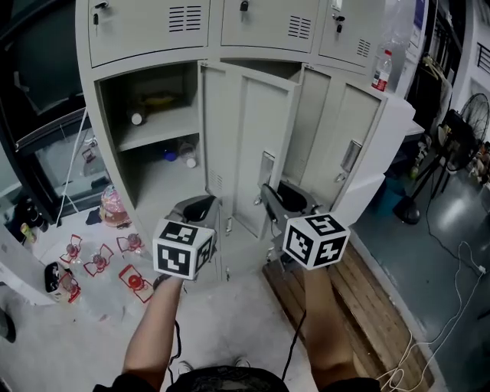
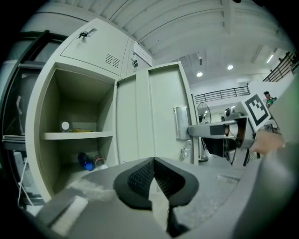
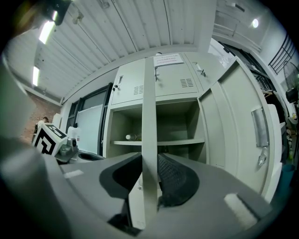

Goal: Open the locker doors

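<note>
The grey locker bank (image 1: 153, 23) has its upper doors closed and two lower doors swung out. My right gripper (image 1: 287, 200) is shut on the free edge of the middle door (image 1: 249, 145), below its handle (image 1: 266, 170). In the right gripper view that door edge (image 3: 149, 116) runs upright between the pads of the right gripper (image 3: 149, 163). To the door's left, my left gripper (image 1: 200, 205) hangs apart from it. In the left gripper view the left gripper (image 2: 153, 161) has its pads together with nothing between them. Behind it the left compartment (image 2: 77, 135) stands open.
The second open door (image 1: 344, 138) stands out at the right. A plastic bottle (image 1: 381, 70) stands high on the right. Small bottles lie in the open compartment (image 1: 153, 130). Red objects (image 1: 99, 260) sit on the floor at left, and a wooden pallet (image 1: 344, 295) at right.
</note>
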{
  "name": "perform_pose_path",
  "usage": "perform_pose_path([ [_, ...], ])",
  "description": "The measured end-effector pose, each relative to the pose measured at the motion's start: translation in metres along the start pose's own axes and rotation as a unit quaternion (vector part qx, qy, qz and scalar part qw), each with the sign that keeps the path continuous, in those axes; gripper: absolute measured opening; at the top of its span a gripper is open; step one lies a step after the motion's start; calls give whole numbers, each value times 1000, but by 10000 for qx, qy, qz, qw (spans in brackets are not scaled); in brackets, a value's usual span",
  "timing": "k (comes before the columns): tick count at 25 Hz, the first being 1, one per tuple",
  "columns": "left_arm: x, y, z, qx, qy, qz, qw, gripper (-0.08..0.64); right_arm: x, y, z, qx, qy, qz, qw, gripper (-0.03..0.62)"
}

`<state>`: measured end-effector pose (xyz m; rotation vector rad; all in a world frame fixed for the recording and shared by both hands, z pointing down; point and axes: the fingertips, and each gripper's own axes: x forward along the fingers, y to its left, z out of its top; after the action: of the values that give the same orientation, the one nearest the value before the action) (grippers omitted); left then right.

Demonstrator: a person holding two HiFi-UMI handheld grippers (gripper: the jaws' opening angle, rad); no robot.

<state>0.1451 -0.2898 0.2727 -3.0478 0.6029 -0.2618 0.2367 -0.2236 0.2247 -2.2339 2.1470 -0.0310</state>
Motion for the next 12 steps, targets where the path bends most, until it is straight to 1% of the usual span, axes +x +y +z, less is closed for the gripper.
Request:
perform_pose_path([
  [4,14,-9,-3,-45,43,119,9999,5,1,-15,0,-25,17,153,9999,104],
  [8,19,-15,-10,-57,128,237,9996,5,2,-17,-1,-54,21,325,9995,104],
  [12,14,-14,-14,-83,175,358,9992,5,-2,-16,-4,-110,55,331,9994,112],
])
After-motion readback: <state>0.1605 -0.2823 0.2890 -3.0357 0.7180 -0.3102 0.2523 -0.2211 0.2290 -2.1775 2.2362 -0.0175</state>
